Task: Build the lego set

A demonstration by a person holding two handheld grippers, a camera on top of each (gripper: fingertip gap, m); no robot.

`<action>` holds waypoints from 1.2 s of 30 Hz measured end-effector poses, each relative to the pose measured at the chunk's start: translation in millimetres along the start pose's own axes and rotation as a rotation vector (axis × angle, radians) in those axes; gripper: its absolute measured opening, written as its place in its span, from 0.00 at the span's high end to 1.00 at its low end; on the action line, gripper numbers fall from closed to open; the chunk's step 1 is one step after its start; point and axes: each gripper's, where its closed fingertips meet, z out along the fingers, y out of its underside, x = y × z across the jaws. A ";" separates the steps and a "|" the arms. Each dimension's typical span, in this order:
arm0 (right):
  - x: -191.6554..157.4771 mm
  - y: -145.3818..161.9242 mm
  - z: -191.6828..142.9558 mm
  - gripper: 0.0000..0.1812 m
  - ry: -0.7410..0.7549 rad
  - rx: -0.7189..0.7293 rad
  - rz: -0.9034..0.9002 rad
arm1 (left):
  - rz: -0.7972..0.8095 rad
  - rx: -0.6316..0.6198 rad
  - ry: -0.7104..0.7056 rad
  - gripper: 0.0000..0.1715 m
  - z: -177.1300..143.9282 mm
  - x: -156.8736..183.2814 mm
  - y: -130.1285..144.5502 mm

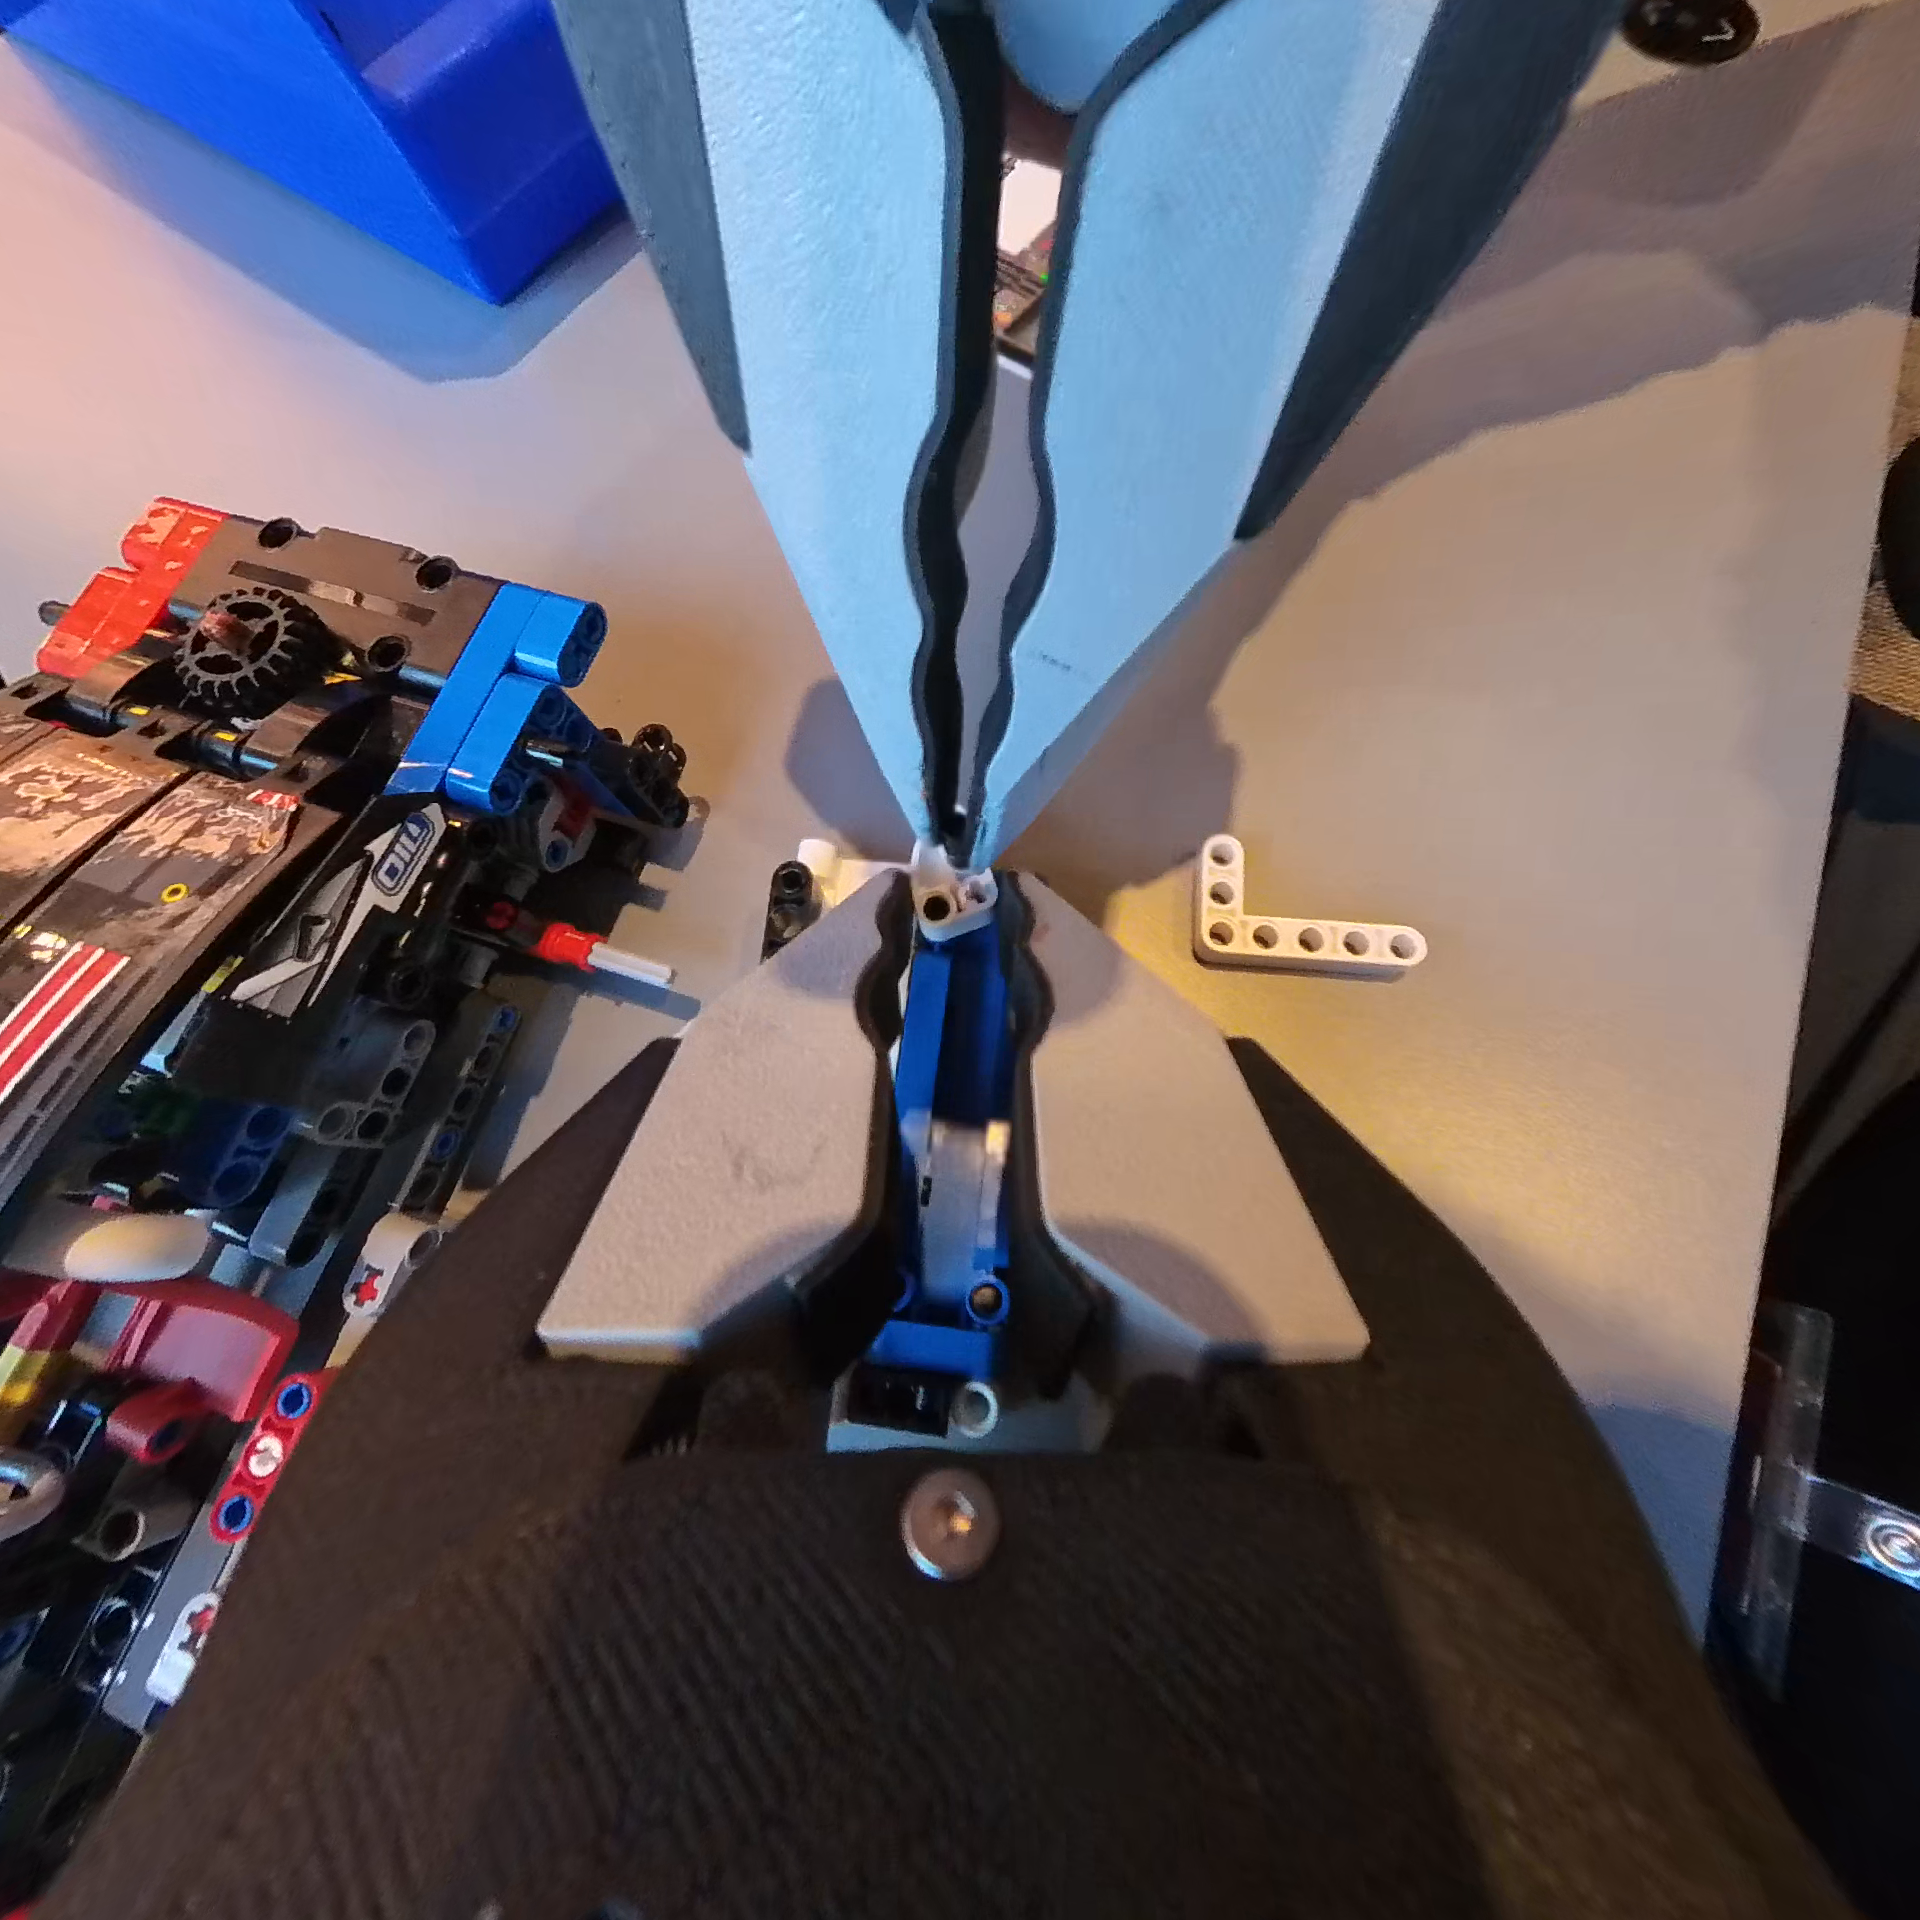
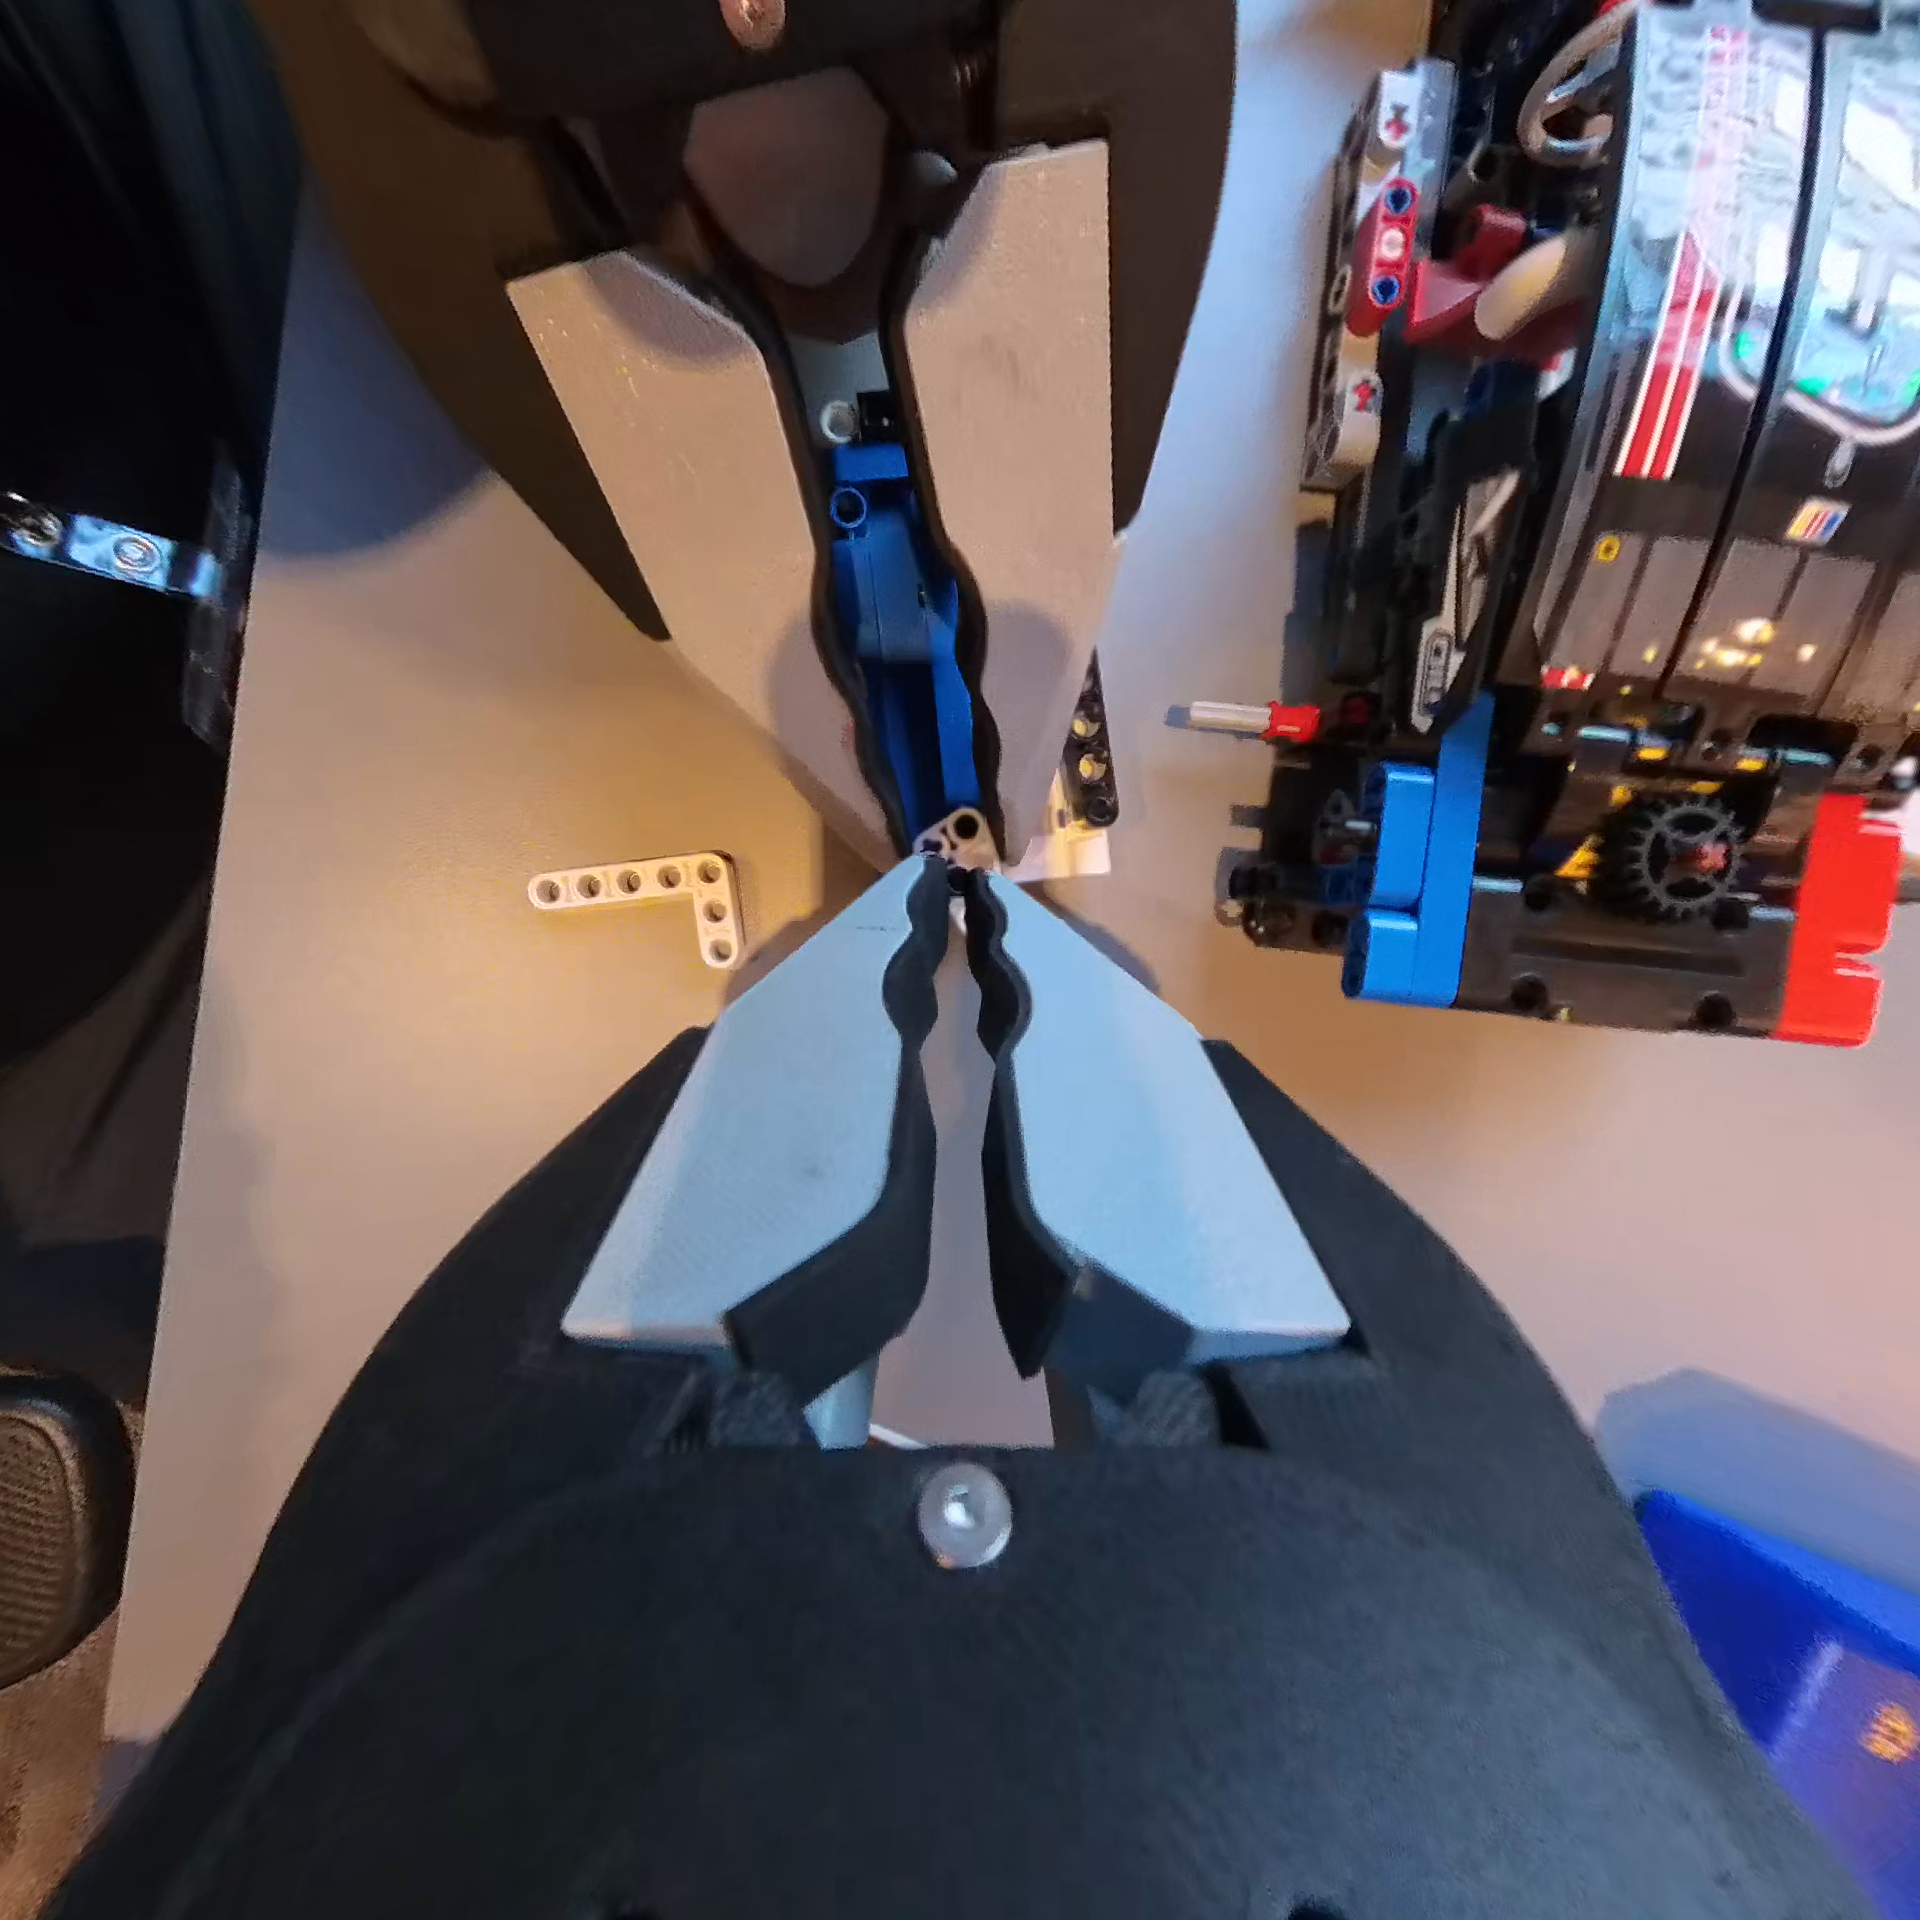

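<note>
My left gripper (image 1: pixel 956 894) is shut on a blue lego sub-assembly (image 1: pixel 956 1049) with grey parts, held lengthwise between its fingers above the table. A small white connector (image 1: pixel 951 906) with a hole sits at the assembly's far tip. My right gripper (image 2: pixel 956 883) comes in from the opposite side, tip to tip with the left one. Its jaws are nearly closed and pinch a small piece at that connector (image 2: pixel 961 831). The right gripper also shows in the left wrist view (image 1: pixel 951 842). The left gripper (image 2: pixel 945 831) and the blue assembly (image 2: pixel 914 644) show in the right wrist view.
A large black, blue and red lego car model (image 1: pixel 260 883) (image 2: pixel 1610 623) stands beside the grippers. A white L-shaped beam (image 1: pixel 1309 935) (image 2: pixel 665 883) lies on the table. A short black beam (image 1: pixel 790 904) lies under the grippers. A blue bin (image 1: pixel 364 135) (image 2: pixel 1818 1714) stands at the corner. Only a small space, under 4 cm, lies between the two pairs of fingers.
</note>
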 end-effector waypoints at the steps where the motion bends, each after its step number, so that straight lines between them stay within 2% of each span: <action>1: -0.3 1.2 0.3 0.99 -0.005 0.021 0.014 | -0.002 0.000 0.002 0.92 0.0 0.0 0.0; 3: -0.7 1.9 0.2 0.99 0.002 0.057 0.028 | 0.000 0.001 0.005 0.92 0.3 0.4 -0.2; 6: -0.2 2.7 3.0 0.99 0.018 0.037 0.028 | -0.001 0.001 0.004 0.92 0.3 0.3 -0.1; 10: 0.1 1.5 2.9 0.99 -0.033 0.045 0.150 | -0.008 0.001 0.005 0.92 0.2 -0.6 -0.1; 12: -0.9 1.9 1.6 0.99 -0.018 0.069 0.148 | -0.001 0.003 0.006 0.92 0.9 0.2 -0.7; 17: 5.8 -6.8 -20.4 1.00 0.023 0.244 0.211 | -0.011 0.002 0.008 0.92 0.9 -0.6 -0.7; 28: 1.6 -4.0 -6.1 1.00 0.067 0.162 0.147 | -0.012 0.001 -0.001 0.92 0.8 -1.6 -0.5; 36: 0.3 -4.4 -4.6 1.00 0.089 0.176 0.155 | -0.017 0.002 0.002 0.92 0.9 -1.9 -0.5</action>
